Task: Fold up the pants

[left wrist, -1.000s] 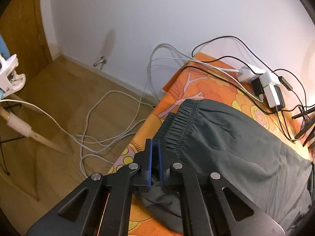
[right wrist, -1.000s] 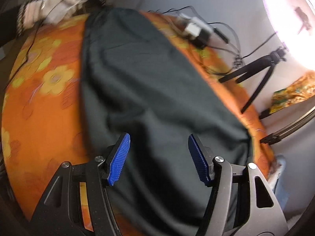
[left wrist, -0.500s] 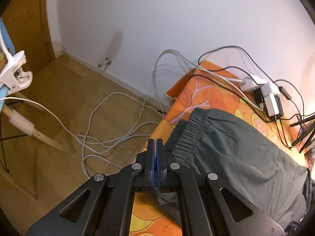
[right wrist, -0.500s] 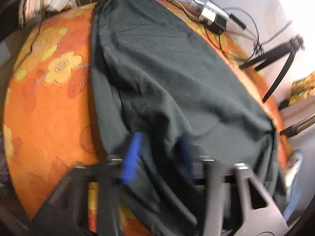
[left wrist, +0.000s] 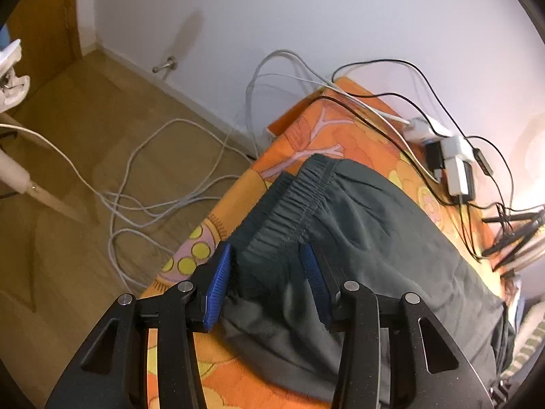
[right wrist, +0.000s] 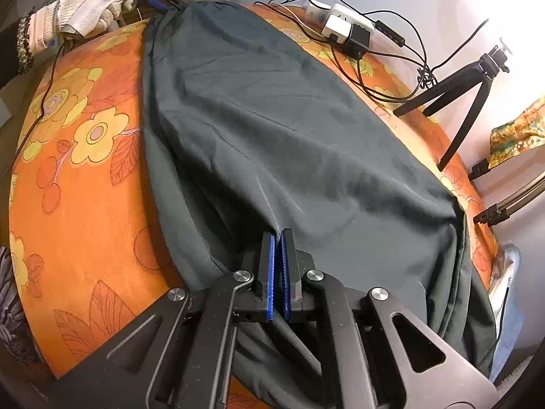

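- Left gripper (left wrist: 269,281): jaws apart, having just been opening; the gathered waistband (left wrist: 293,201) of the pants (left wrist: 374,238) lay between the blue pads (left wrist: 218,279), which did not press on it.
- Right gripper (right wrist: 278,272): clenched on a fold of the pants (right wrist: 289,129) at the near edge, cloth pinched between the blue pads (right wrist: 270,272).
- Pants: dark grey-green, spread lengthwise over the orange flowered cover (right wrist: 78,184) of the bed.
- Left wrist view only: wooden floor (left wrist: 68,170), loose white cables (left wrist: 146,204) on it, a white wall (left wrist: 306,17) with a door stop (left wrist: 165,66), and the waistband's elastic gathers.
- Right wrist view only: a gloved hand (right wrist: 81,10) holding the left gripper at the far end of the pants, a black tripod (right wrist: 460,88) beside the bed, and the full length of the garment.
- Both views: white and black chargers (left wrist: 453,163) (right wrist: 344,29) with black leads, lying on the cover near the pants.
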Demonstrator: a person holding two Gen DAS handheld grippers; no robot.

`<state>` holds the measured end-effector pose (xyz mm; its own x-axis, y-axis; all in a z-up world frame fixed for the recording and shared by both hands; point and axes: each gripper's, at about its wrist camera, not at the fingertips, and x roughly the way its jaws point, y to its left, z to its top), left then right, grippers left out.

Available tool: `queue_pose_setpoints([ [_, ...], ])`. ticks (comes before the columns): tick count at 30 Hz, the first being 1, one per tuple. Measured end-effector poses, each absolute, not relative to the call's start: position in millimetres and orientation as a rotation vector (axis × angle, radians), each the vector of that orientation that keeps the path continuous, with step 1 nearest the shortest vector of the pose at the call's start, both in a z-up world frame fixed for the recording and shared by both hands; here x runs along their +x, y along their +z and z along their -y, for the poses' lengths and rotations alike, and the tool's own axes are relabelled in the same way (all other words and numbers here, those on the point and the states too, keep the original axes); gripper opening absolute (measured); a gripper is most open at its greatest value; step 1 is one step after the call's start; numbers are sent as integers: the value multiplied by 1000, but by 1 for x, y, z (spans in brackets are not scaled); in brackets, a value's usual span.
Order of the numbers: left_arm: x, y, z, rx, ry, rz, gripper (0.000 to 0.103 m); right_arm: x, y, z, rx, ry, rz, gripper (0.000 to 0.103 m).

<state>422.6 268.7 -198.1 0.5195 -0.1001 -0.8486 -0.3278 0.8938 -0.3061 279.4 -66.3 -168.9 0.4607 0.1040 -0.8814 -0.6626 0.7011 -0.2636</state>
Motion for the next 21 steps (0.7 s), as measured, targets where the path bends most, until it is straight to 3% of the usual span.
queue_pose_setpoints([
  [3, 425, -198, -267, -452, 178, -1009, 24, 278, -169, 66, -657, 511, -982, 4],
  [7, 420, -192, -268, -435, 195, -979, 11, 278, -167, 69, -649, 505, -980, 4],
  [16, 402, -169, -269, -377, 189, -930, 7, 269, -151, 75, -623, 518, -959, 3],
  [21, 399, -182, -278, -379, 217, -964, 7, 260, -155, 71, -621, 561, -985, 3],
])
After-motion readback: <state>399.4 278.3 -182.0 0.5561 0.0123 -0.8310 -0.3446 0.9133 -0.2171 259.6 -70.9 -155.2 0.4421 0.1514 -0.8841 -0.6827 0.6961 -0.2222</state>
